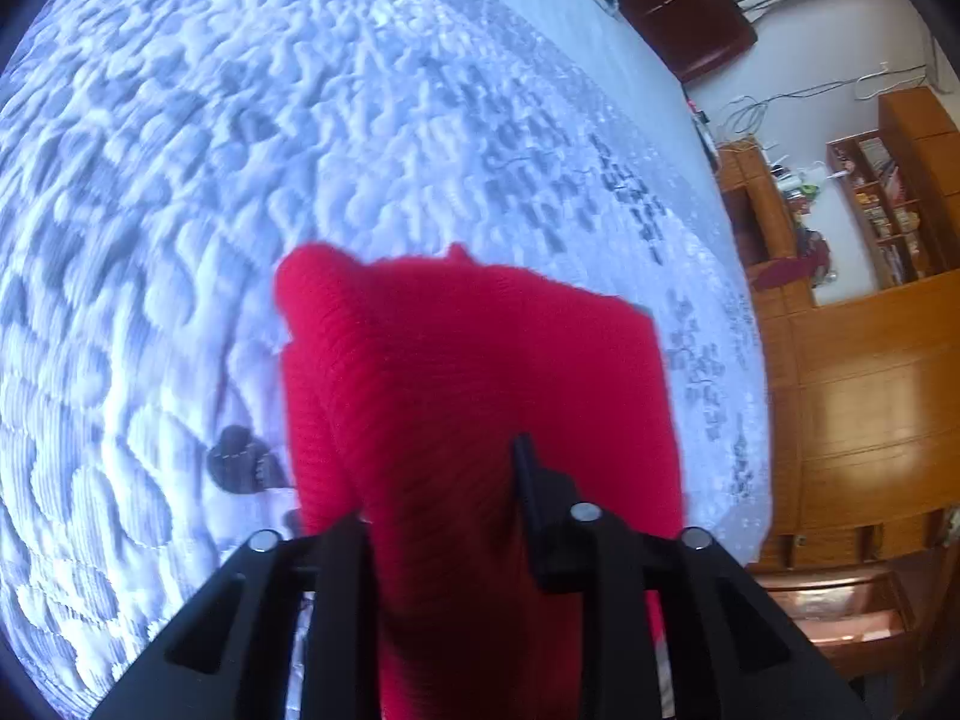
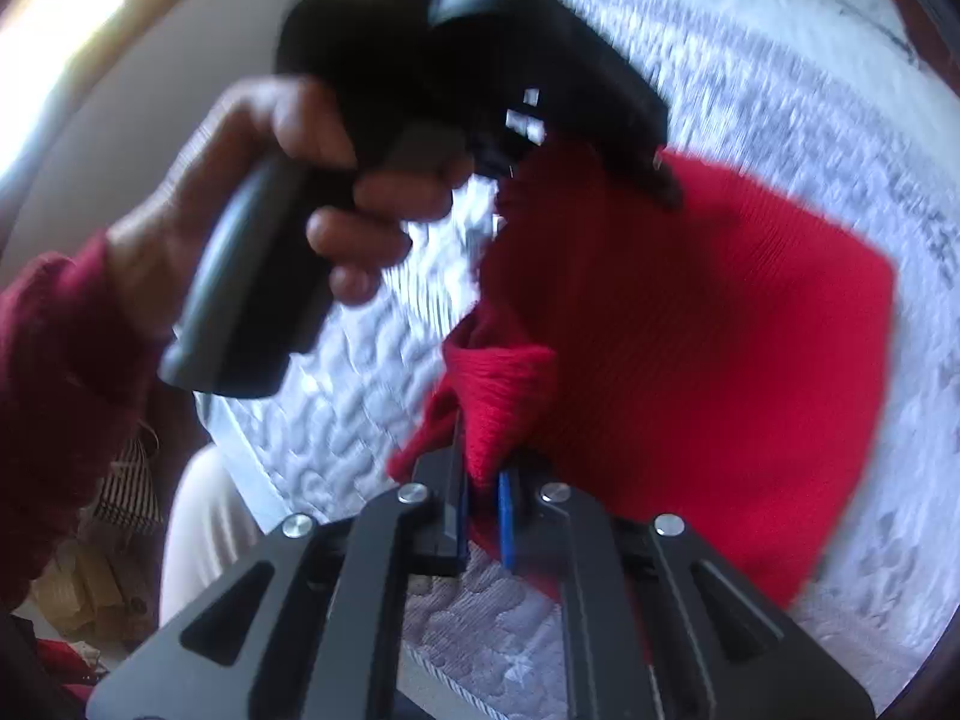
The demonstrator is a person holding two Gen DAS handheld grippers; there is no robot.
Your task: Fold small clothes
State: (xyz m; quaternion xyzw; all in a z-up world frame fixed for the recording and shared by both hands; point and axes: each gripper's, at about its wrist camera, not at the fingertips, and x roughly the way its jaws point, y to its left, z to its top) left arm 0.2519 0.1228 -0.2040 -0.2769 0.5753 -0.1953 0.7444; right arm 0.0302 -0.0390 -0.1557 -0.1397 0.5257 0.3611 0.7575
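Knitwear filled the lower middle of the left wrist view: a red ribbed garment (image 1: 480, 372) rose from between the fingers of the left gripper (image 1: 447, 498) and draped away over the quilted white-and-grey bed (image 1: 240, 150). The jaws stood partly apart with a thick fold bunched between them, and whether the pads actually pressed on it I could not tell. A small dark item (image 1: 243, 459) lay on the quilt just left of the red cloth, too blurred to name. Wooden shelving (image 1: 888, 204) at the right edge held small clutter I could not make out. In the right wrist view, the right gripper (image 2: 480, 498) sat at lower centre, its jaws narrow and pinched on a corner of the same garment (image 2: 690, 330), which spread over the bed (image 2: 780, 90) toward the right of the frame. At upper left a hand (image 2: 240, 198) in a dark red sleeve held the other gripper's handle, its nose at the garment's upper edge. The knit looked light, soft and stretchy, likely to sag and slip between holds, so corners or a hem edge seemed the best places to grip.
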